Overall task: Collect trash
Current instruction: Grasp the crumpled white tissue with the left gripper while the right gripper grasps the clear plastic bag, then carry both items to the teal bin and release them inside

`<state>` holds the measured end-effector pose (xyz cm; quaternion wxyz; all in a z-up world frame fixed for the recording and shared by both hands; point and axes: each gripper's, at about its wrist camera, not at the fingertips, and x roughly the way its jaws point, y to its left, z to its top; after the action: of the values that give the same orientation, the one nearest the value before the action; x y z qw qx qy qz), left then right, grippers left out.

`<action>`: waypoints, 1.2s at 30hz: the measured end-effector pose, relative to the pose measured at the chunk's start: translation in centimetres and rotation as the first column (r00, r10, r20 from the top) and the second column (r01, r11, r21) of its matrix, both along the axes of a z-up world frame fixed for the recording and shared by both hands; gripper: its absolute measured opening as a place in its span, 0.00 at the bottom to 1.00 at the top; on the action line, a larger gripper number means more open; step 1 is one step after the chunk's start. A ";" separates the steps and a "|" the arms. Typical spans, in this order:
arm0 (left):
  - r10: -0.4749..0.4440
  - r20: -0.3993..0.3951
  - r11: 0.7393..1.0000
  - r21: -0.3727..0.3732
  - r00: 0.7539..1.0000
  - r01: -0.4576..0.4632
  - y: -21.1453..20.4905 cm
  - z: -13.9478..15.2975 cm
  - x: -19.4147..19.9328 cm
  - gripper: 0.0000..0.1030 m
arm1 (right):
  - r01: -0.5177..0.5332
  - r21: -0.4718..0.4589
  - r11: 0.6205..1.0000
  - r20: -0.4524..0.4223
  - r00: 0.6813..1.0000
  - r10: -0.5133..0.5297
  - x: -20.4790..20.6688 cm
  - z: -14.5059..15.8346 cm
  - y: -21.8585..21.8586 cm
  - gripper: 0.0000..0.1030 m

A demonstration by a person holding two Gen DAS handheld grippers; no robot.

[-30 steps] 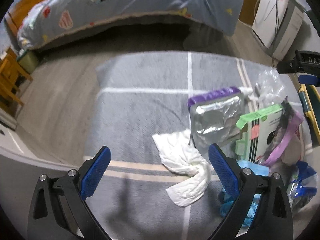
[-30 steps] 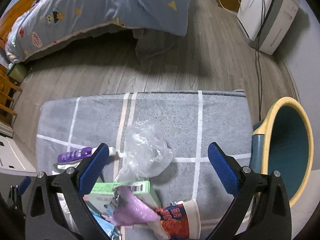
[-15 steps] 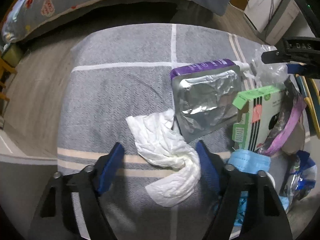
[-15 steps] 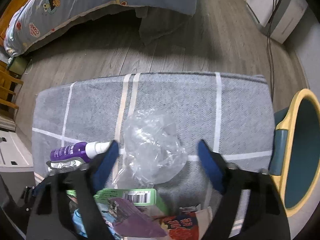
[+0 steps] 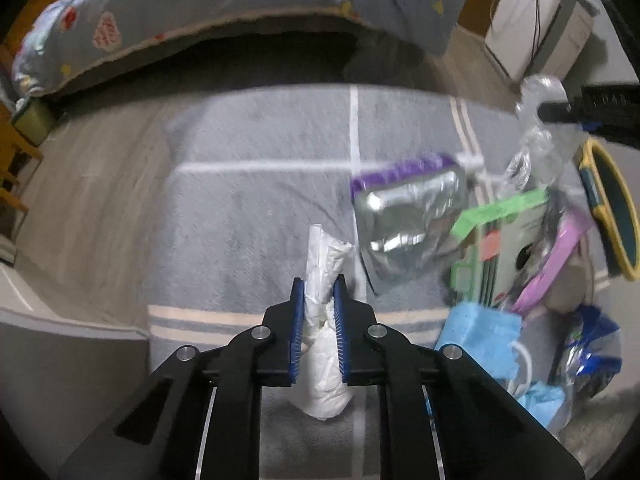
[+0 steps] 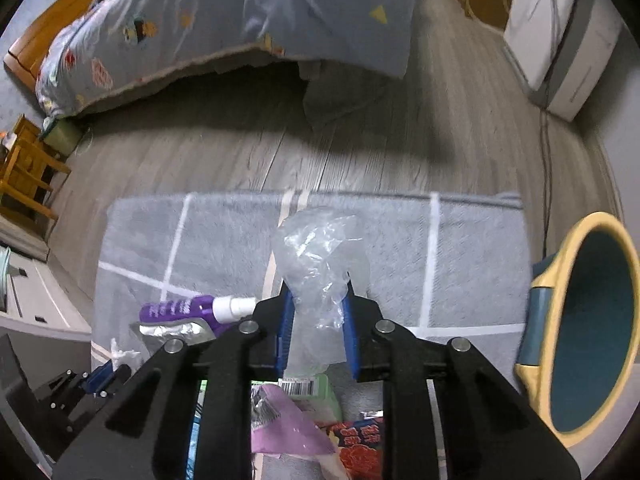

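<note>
A crumpled white tissue (image 5: pixel 325 312) is pinched between the closing jaws of the left gripper (image 5: pixel 319 304), its long axis running forward along the fingers. A clear plastic bag (image 6: pixel 318 268) is clamped in the closing right gripper (image 6: pixel 318 318). The waste bin (image 6: pixel 588 320) lies to the right of the right gripper, so that hand is nearer. Both grippers are pitched steeply down over the rug (image 6: pixel 472 248).

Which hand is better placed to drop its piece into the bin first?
Probably the right. The right gripper is closing on the clear plastic bag, with the bin just beside it. The left gripper, closing on the white tissue, is farther away.
</note>
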<state>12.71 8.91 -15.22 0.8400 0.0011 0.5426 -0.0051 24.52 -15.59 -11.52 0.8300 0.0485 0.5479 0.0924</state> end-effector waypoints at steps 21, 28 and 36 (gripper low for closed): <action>-0.078 0.315 0.997 0.012 0.946 0.079 -3.5 9.8 -1.3 0.14 | 0.101 0.082 0.992 0.156 0.981 -0.113 -4.7 8.6 -6.9 0.20; -0.097 0.346 0.995 0.001 0.933 0.104 -5.0 10.8 -1.2 0.15 | 0.138 0.076 0.987 0.172 0.974 -0.149 -5.7 9.2 -9.8 0.20; -0.136 0.355 0.989 0.000 0.925 0.146 -7.9 11.1 -0.4 0.15 | 0.196 0.074 0.978 0.161 0.965 -0.206 -5.9 8.8 -14.7 0.20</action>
<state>12.34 1.05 -4.13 0.9212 0.0300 0.3811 -0.0722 18.67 -30.32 -2.76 0.8766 0.1197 0.4653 0.0271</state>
